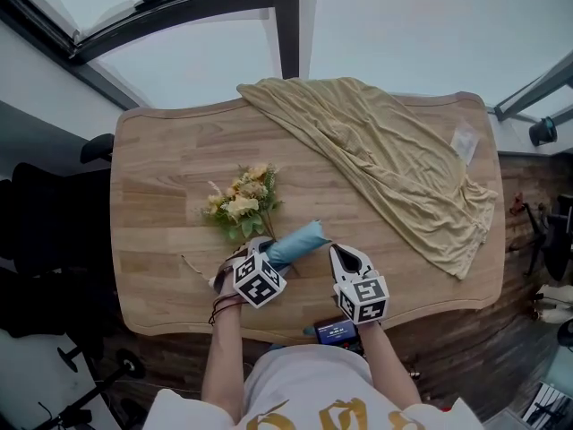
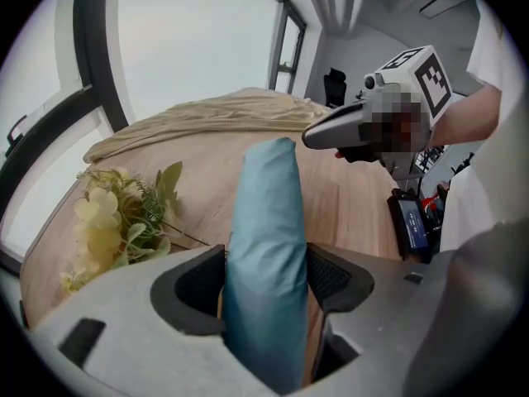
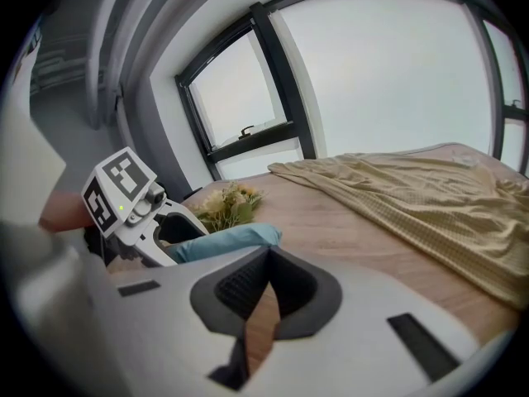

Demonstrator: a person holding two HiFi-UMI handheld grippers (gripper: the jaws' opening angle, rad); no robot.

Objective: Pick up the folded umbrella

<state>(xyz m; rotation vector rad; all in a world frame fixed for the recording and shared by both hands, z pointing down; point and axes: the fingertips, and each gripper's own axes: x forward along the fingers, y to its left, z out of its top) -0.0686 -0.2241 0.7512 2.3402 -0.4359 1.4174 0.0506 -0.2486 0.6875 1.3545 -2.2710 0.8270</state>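
The folded umbrella (image 1: 297, 242), in a light blue sleeve, lies on the wooden table (image 1: 170, 159) near its front edge. My left gripper (image 1: 260, 248) points steeply down over the umbrella's near end and straddles it. In the left gripper view the umbrella (image 2: 269, 238) runs up between the two wide-set pads (image 2: 198, 284), which do not squeeze it. My right gripper (image 1: 346, 257) hovers just right of the umbrella, with its jaws together and nothing in them. The right gripper view shows the umbrella (image 3: 227, 240) to the left of that gripper.
A bunch of yellow artificial flowers (image 1: 242, 202) lies just behind the umbrella. A beige cloth (image 1: 385, 155) is draped over the table's far right part. A dark device with a blue screen (image 1: 336, 331) sits at the front edge. Windows stand beyond the table.
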